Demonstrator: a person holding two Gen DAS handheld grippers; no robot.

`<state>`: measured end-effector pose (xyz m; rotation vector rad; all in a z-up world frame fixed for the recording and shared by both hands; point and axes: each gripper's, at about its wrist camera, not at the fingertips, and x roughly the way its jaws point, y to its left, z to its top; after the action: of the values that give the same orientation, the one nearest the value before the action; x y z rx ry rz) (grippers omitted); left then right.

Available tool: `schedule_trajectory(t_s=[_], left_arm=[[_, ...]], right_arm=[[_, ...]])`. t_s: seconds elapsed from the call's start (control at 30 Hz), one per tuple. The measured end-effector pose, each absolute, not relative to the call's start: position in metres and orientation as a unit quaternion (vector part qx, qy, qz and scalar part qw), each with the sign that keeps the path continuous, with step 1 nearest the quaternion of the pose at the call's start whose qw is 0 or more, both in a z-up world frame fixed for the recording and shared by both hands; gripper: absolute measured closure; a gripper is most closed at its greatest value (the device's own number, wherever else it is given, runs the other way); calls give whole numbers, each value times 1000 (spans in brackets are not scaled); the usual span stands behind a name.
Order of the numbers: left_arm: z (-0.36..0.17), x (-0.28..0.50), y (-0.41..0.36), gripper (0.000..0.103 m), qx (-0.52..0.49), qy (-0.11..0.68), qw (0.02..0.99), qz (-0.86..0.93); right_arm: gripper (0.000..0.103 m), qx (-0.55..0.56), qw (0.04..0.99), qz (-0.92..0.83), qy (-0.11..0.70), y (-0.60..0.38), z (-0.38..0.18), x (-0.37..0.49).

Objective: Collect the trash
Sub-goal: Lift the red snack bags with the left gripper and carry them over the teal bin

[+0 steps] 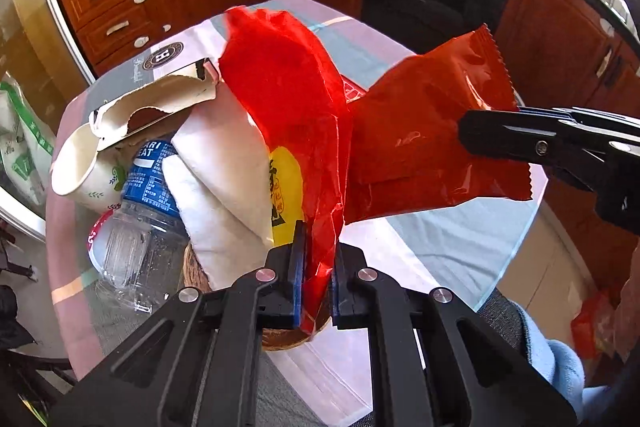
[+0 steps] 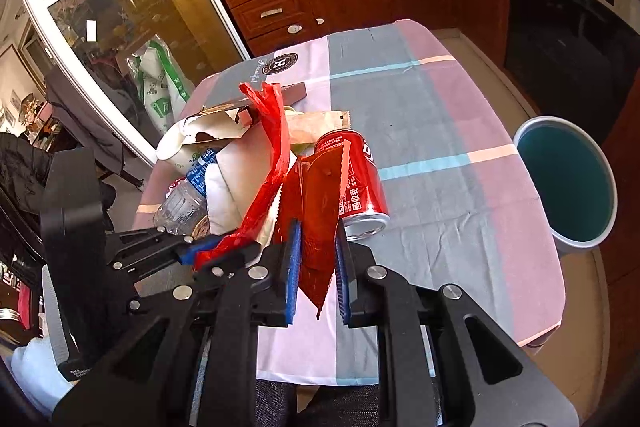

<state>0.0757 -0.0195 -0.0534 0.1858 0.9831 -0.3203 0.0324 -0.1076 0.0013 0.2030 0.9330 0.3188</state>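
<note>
Trash fills the left wrist view: the left gripper (image 1: 318,275), low centre, is clenched on the bunched edge of a thin red plastic bag (image 1: 288,99), apparently to hold the bag up and open. To its left lie a white folded paper napkin (image 1: 224,163), a crushed clear plastic water bottle with a blue label (image 1: 140,227) and a torn beige paper cup (image 1: 100,155), all heaped on the checked tablecloth (image 1: 460,239). At right, the right gripper (image 1: 466,135) pinches a dark red foil snack wrapper (image 1: 420,147) just beside the bag, probably to feed it in.

From the right wrist view, the right gripper's jaws, lower centre, grasp the same wrapper upright. A red aluminium drink can (image 2: 360,183) lies on its side just behind. A grey round waste bin with a green liner (image 2: 568,183) stands on the floor at the right edge.
</note>
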Motion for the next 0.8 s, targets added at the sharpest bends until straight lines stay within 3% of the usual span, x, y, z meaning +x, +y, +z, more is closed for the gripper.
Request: schedule_trajectory(t_s=[0.4, 0.6, 0.8], left_arm=[[28, 57, -52, 97, 81, 395, 894, -196], [42, 72, -137, 97, 98, 394, 869, -283], [19, 103, -242, 96, 112, 426, 822, -361]], right_arm=[[89, 123, 904, 116, 392, -162, 39, 19], [89, 140, 920, 49, 363, -229, 57, 16], [89, 151, 920, -34, 360, -311, 48, 22]])
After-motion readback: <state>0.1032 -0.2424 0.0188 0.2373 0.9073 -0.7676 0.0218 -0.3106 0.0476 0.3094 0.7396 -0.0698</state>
